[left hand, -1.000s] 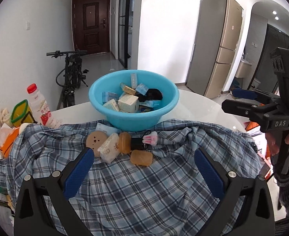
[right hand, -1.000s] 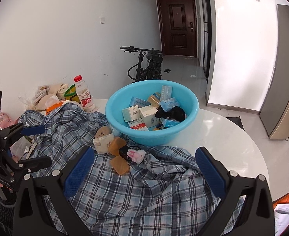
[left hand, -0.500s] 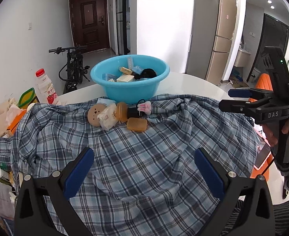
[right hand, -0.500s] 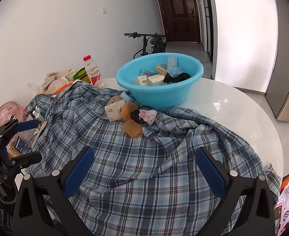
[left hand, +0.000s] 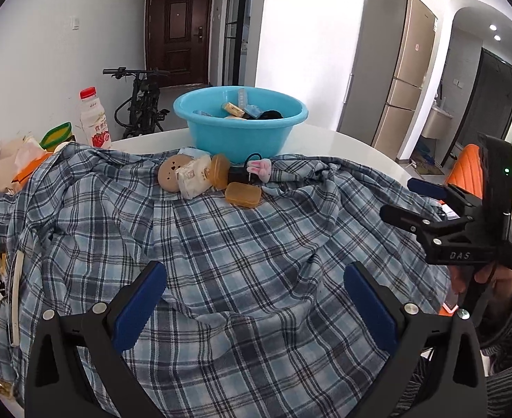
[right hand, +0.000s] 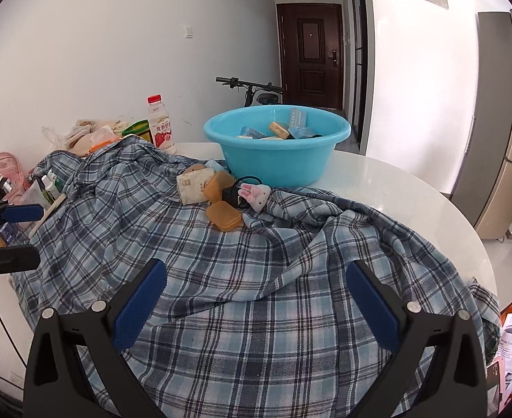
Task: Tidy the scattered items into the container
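Both the left gripper [left hand: 254, 299] and the right gripper [right hand: 256, 299] hung with fingers spread wide and holding nothing, well short of the scattered items. These lay ahead of the fingers on a plaid shirt [left hand: 242, 261], just before the blue basin [left hand: 240, 123]: two amber soap bars [left hand: 243, 194], one wrapped packet [left hand: 195, 176], one round biscuit-coloured disc [left hand: 168, 174], one bunny charm [left hand: 261, 169]. The loose cloth could likely snag a finger, dragging the pile off the tabletop [right hand: 395, 188].
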The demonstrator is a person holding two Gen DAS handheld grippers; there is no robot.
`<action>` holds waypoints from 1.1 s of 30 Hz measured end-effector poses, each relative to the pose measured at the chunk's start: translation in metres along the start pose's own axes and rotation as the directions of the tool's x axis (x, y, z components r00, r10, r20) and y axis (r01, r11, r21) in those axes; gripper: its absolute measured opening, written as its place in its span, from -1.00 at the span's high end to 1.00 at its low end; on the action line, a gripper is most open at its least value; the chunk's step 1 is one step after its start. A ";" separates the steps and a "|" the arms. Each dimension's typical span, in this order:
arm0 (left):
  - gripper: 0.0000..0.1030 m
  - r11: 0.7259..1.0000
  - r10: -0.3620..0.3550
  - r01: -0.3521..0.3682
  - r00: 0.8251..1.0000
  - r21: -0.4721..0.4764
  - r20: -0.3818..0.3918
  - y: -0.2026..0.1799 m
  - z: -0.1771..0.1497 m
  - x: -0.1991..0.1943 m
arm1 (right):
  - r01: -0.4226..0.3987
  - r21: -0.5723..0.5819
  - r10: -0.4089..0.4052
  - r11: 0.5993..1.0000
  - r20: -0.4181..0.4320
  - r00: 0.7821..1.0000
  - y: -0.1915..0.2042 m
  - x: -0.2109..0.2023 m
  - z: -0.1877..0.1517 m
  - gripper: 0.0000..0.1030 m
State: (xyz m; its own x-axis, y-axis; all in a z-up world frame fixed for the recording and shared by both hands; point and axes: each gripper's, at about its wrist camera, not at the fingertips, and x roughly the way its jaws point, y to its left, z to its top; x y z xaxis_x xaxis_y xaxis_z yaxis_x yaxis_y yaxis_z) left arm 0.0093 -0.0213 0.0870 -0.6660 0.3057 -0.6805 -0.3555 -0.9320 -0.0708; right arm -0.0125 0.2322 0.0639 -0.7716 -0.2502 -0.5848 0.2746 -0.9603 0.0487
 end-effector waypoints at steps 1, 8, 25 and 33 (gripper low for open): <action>-1.00 1.000 0.022 -0.022 1.000 0.008 0.021 -0.001 -0.003 0.005 | 0.006 -0.002 -0.006 1.000 0.017 1.000 0.001 0.002 -0.004 -0.99; -1.00 0.995 0.078 -0.061 0.973 -0.085 0.217 0.008 -0.018 0.030 | 0.049 0.016 -0.051 0.999 0.157 0.986 0.000 0.011 -0.019 -0.99; -1.00 0.967 0.242 -0.179 0.869 -0.182 0.432 0.036 0.001 0.064 | 0.127 0.123 -0.167 0.984 0.419 0.893 -0.019 0.027 0.003 -0.99; -1.00 0.973 0.221 -0.167 0.866 -0.156 0.449 0.031 -0.003 0.080 | 0.142 0.072 -0.159 0.987 0.432 0.888 -0.007 0.048 -0.006 -0.99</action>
State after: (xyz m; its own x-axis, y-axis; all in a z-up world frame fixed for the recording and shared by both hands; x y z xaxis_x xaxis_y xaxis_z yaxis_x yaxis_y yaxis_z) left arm -0.0532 -0.0257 0.0279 -0.9497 0.1462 -0.2770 -0.1322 -0.9888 -0.0688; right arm -0.0476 0.2278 0.0308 -0.9765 -0.1225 -0.1774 0.1203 -0.9925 0.0231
